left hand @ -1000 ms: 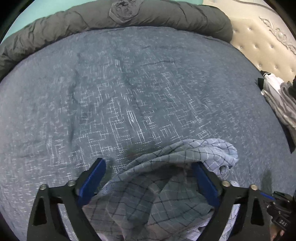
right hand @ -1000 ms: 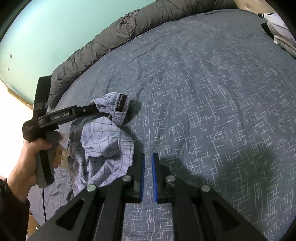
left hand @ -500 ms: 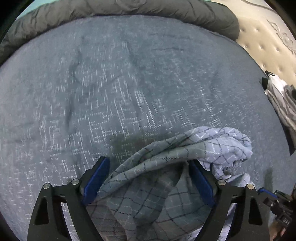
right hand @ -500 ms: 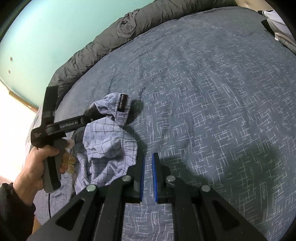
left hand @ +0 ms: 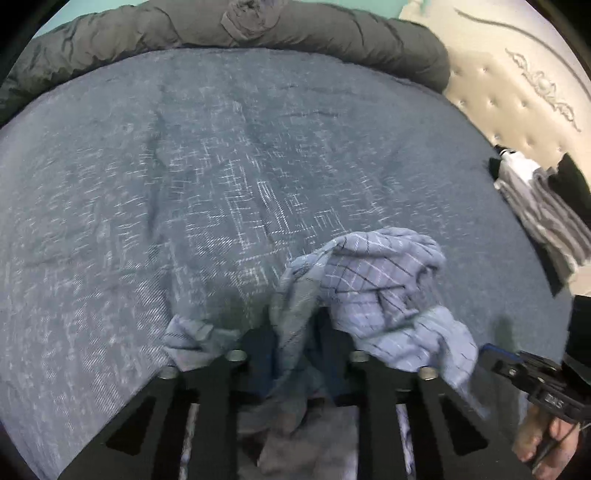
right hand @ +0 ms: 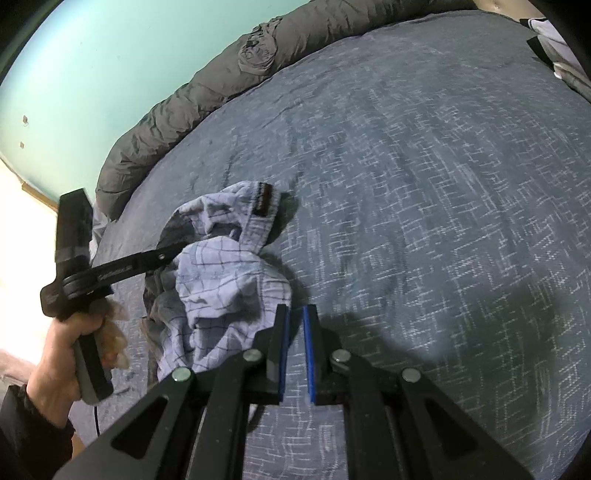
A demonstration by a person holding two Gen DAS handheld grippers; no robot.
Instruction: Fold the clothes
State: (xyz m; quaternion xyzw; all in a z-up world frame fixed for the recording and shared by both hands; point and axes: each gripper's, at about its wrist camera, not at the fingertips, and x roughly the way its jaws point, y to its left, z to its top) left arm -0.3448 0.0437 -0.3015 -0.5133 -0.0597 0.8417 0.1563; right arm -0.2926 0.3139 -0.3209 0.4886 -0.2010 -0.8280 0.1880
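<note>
Left gripper (left hand: 295,339) closing on a bunched fold of the crumpled plaid garment (right hand: 229,273) on the bedspread (right hand: 424,184)—right gripper (right hand: 293,332) near-shut, empty—a thick pinch may gather several layers and lift unevenly.

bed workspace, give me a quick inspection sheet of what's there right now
Surface: blue-grey woven bedspread, gently wrinkled.
Job's things: crumpled light blue checked garment with a dark waistband label, lying in a heap.
Clutter: pile of grey, white and black striped clothes at the bed's edge.
Grippers: left gripper closing, with a fold of the checked garment between its jaws; right gripper shut on nothing, beside the garment.
Cables: thin dark cable hanging below the left handle.
Surroundings: rolled dark grey duvet along the far side, cream tufted headboard, turquoise wall.
</note>
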